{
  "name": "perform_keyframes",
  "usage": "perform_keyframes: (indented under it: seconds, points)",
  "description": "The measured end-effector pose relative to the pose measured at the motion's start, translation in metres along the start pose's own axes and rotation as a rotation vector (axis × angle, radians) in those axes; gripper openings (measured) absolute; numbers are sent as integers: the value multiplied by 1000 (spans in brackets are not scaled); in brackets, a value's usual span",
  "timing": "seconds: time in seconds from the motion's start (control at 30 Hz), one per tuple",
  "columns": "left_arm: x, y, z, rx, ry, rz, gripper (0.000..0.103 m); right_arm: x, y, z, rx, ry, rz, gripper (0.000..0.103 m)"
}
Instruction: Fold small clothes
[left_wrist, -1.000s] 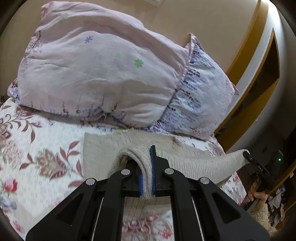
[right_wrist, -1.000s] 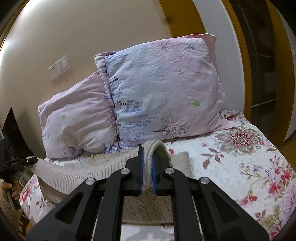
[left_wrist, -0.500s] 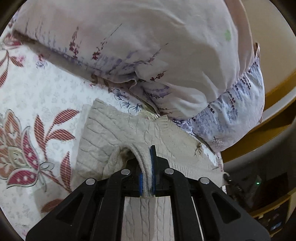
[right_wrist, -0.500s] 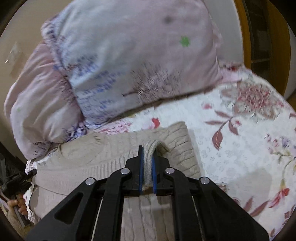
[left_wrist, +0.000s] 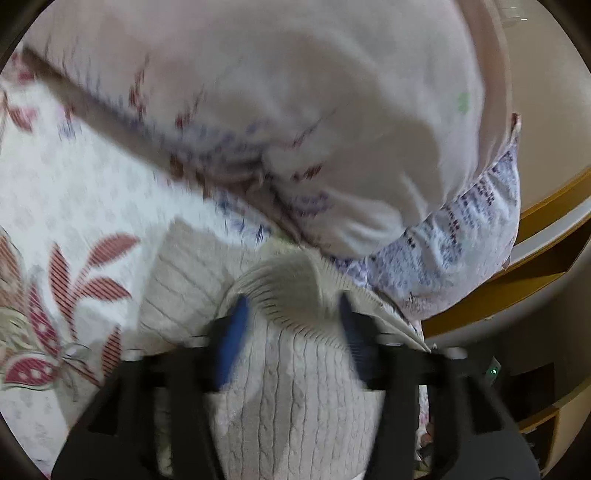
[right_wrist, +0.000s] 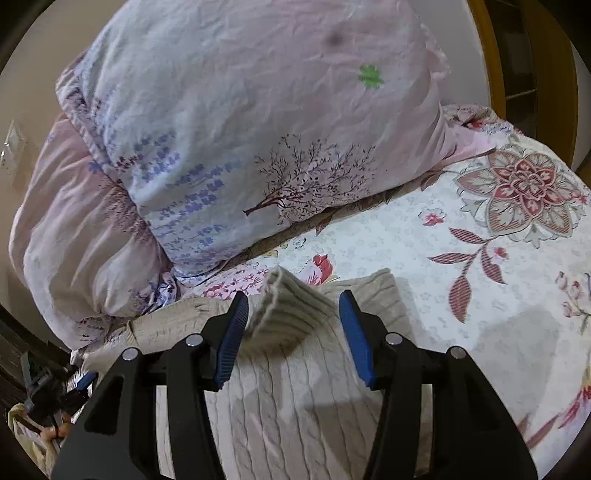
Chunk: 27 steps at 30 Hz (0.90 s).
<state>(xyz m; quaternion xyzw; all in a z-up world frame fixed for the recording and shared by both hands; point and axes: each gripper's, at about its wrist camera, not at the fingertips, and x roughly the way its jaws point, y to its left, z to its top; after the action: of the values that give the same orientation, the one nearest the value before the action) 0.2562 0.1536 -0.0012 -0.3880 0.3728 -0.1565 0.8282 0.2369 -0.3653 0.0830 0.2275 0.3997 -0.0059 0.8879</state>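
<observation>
Both hems have dropped from a pinch: left gripper (left_wrist: 291, 317) and right gripper (right_wrist: 293, 317) jaws are opening, the cream sweater (right_wrist: 295, 398) lying loose between them, folded once on the bed (right_wrist: 424, 236); further folds likely remain.

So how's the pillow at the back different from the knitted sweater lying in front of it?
The pillow is smooth, pale pink-lilac cloth printed with branches and flowers; the sweater is plain cream cable knit. The pillow stands puffed up on the bedspread, while the sweater lies flat with one ribbed edge sticking up. Both rest on the bedspread.

Left gripper (left_wrist: 291, 310) and right gripper (right_wrist: 293, 306) opening.
</observation>
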Motion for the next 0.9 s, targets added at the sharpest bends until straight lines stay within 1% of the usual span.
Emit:
perform_keyframes:
  seconds: [0.1, 0.2, 0.33, 0.43, 0.57, 0.67, 0.9]
  points:
    - [-17, -5, 0, 48, -28, 13, 58, -15, -6, -7, -13, -17, -17, 51]
    - [-31, -12, -12, 150, -29, 80, 58, -35, -18, -20, -26, -35, -51, 51]
    - [-45, -17, -34, 243, -18, 141, 56, -46, -33, -37, -32, -9, -59, 43]
    - [-49, -21, -49, 298, -3, 189, 54, -50, -39, -49, -44, 15, -55, 39]
    - [-48, -20, -65, 332, 23, 230, 52, -49, -42, -62, -60, 41, -53, 37]
    - [-44, -15, -73, 333, 41, 263, 51, -47, -43, -68, -69, 57, -52, 34]
    - [-42, -14, -82, 361, 48, 297, 49, -52, -31, -69, -124, 24, -33, 33]
